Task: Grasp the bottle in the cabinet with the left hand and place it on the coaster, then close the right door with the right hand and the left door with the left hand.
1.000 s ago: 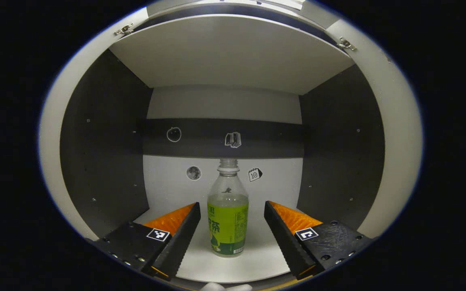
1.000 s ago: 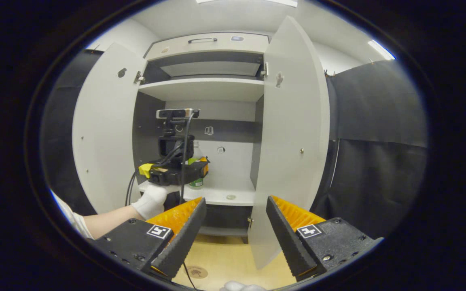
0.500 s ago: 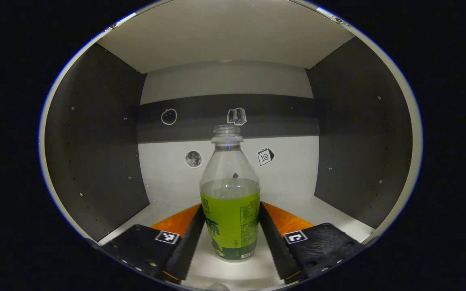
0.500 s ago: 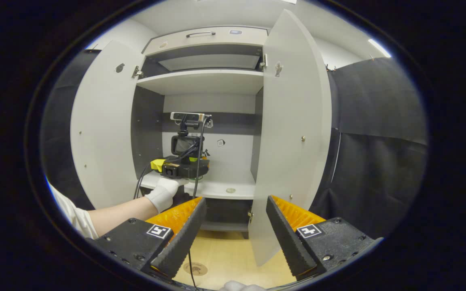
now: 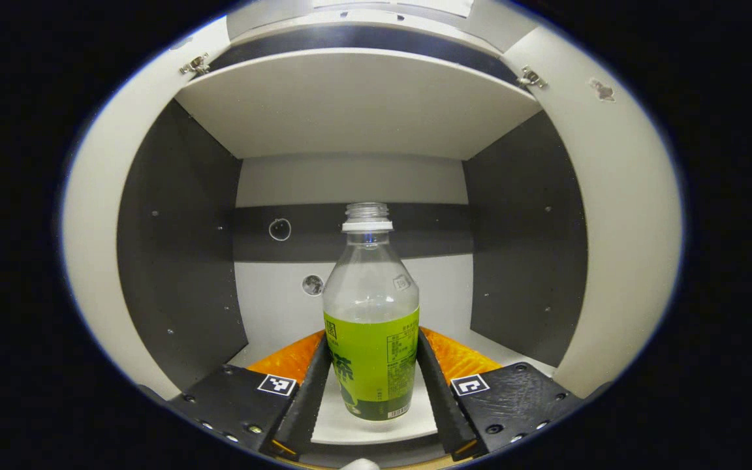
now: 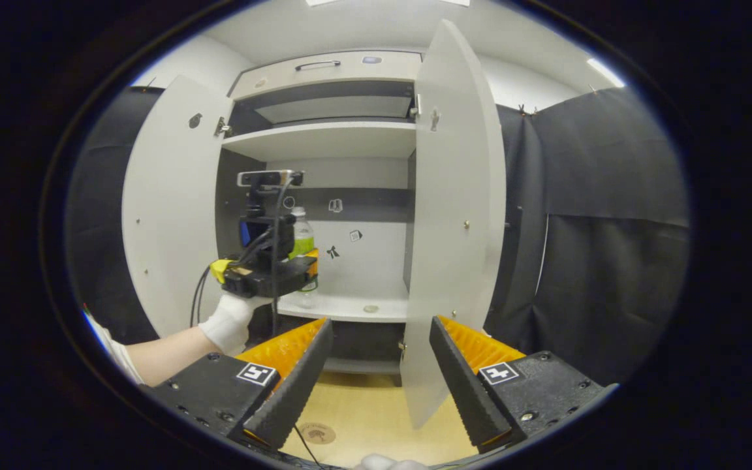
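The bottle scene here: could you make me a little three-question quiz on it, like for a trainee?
1. True or false: the left tongs are shut on the bottle.
2. The bottle's mouth is: A) capped B) uncapped.
3. Fill in: both cabinet doors, the left door and the right door, stand ____.

Key: 1 true; 2 B; 3 open.

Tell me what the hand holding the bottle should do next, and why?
Probably draw the bottle back out of the cabinet toward the coaster on the floor. The left gripper is shut on its label, it hangs above the shelf, and both doors are open.
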